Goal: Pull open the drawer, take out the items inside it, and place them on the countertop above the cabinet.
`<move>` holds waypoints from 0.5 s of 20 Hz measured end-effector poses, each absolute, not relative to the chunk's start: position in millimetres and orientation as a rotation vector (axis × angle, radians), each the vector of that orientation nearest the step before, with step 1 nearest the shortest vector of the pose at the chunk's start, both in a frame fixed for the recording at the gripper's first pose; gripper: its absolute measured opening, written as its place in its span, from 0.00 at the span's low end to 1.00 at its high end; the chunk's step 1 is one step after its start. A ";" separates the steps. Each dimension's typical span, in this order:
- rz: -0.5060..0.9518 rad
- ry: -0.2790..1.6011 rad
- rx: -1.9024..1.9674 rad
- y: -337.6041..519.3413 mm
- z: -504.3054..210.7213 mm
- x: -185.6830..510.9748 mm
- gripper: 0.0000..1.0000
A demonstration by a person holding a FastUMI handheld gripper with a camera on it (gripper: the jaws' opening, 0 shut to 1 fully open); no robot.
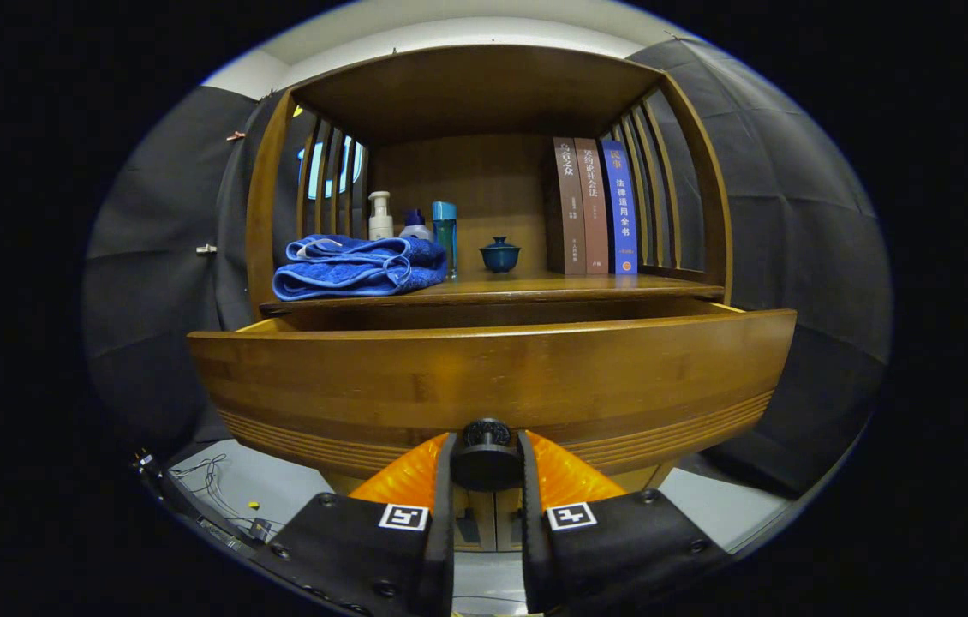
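Wooden cabinet (pixel 484 94) | drawer (pixel 492 377) pulled out | tongs (pixel 486 458) clamped on its knob (pixel 486 437)

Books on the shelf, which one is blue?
The rightmost book, beside the slatted side; the other two books are brown. The gripper grips the drawer knob.

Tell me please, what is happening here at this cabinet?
A person's hand-held gripper is shut on the dark round knob of the wooden drawer, one finger on each side. The drawer stands pulled partly out from under the countertop; its inside is hidden from this angle. On the countertop lie a folded blue towel, some bottles, a small lidded cup and three upright books.
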State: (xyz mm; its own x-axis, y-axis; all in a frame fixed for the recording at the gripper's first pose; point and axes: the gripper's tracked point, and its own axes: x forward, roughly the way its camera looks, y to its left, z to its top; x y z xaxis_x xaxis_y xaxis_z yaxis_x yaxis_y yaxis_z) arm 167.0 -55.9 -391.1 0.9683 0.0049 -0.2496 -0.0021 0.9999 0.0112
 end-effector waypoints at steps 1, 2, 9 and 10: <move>0.003 0.255 0.014 -56.4 -390.8 161.3 0.36; 0.002 0.256 0.017 -56.6 -390.6 155.9 0.36; 0.007 0.271 0.020 -57.5 -395.7 116.1 0.36; 0.009 0.258 0.025 -58.7 -393.9 111.3 0.36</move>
